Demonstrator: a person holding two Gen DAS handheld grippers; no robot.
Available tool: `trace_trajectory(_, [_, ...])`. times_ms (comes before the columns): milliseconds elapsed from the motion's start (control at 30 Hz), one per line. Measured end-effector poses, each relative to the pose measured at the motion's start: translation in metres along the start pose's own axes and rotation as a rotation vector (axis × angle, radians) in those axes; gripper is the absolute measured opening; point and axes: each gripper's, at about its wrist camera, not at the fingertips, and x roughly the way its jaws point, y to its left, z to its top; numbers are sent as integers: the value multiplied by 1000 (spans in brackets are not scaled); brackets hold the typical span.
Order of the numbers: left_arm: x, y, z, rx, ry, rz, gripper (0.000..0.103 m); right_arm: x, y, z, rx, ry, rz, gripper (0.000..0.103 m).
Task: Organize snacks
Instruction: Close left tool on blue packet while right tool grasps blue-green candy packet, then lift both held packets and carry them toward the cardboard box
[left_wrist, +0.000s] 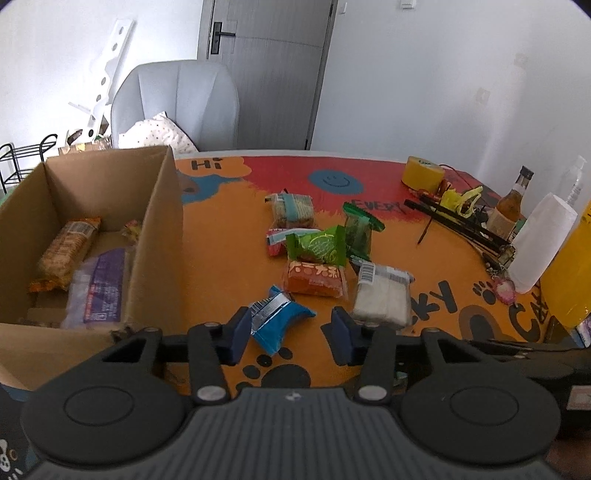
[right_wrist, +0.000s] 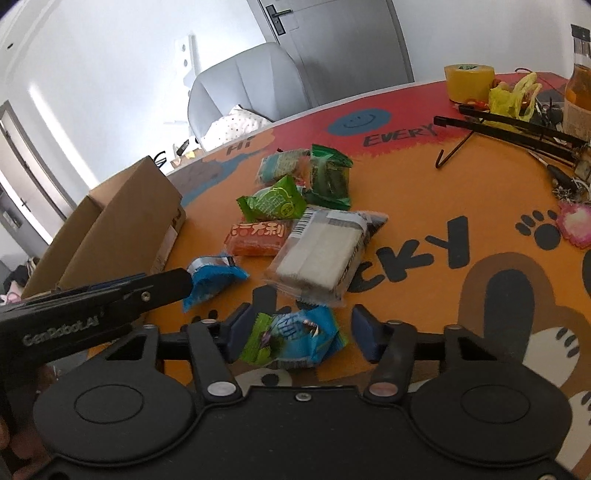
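Several snack packs lie on the orange table: a blue wrapper (left_wrist: 275, 321), an orange pack (left_wrist: 316, 280), a white wafer pack (left_wrist: 382, 295), a green pack (left_wrist: 319, 247), a dark green pack (left_wrist: 358, 229) and a biscuit pack (left_wrist: 293, 210). My left gripper (left_wrist: 291, 334) is open, its fingers on either side of the blue wrapper, touching or just above it. My right gripper (right_wrist: 301, 338) is open around a blue-green snack bag (right_wrist: 295, 339) lying on the table. The left gripper also shows in the right wrist view (right_wrist: 173, 286) beside the blue wrapper (right_wrist: 212, 278).
An open cardboard box (left_wrist: 155, 229) at the left holds a cracker pack (left_wrist: 66, 251) and a purple pack (left_wrist: 99, 288). At the right stand a yellow tape roll (left_wrist: 423, 173), black rods (left_wrist: 458, 221), a brown bottle (left_wrist: 511, 206), a white roll (left_wrist: 541, 240) and a yellow bottle (left_wrist: 570, 273).
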Motion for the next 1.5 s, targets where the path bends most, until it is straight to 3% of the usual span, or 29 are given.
trace_trajectory(267, [19, -6, 2, 17, 4, 7, 47, -10, -11, -3, -21, -2, -30, 47])
trace_trajectory(300, [21, -7, 2, 20, 2, 14, 47, -12, -13, -3, -21, -2, -44, 39])
trace_trajectory(500, [32, -14, 3, 44, -27, 53, 50, -21, -29, -4, 1, -15, -88, 32])
trace_trajectory(700, [45, -13, -1, 55, -10, 85, 51, -26, -38, -6, 22, -32, -107, 32])
trace_trajectory(800, [49, -7, -4, 26, 17, 66, 51, -26, -38, -7, 27, -35, -108, 31])
trace_trajectory(1067, [46, -2, -10, -1, 23, 58, 31, -30, -34, -5, 39, -51, -88, 28])
trace_trajectory(1500, [10, -6, -1, 10, -48, 7, 29, -42, -14, 2, 12, -98, -79, 27])
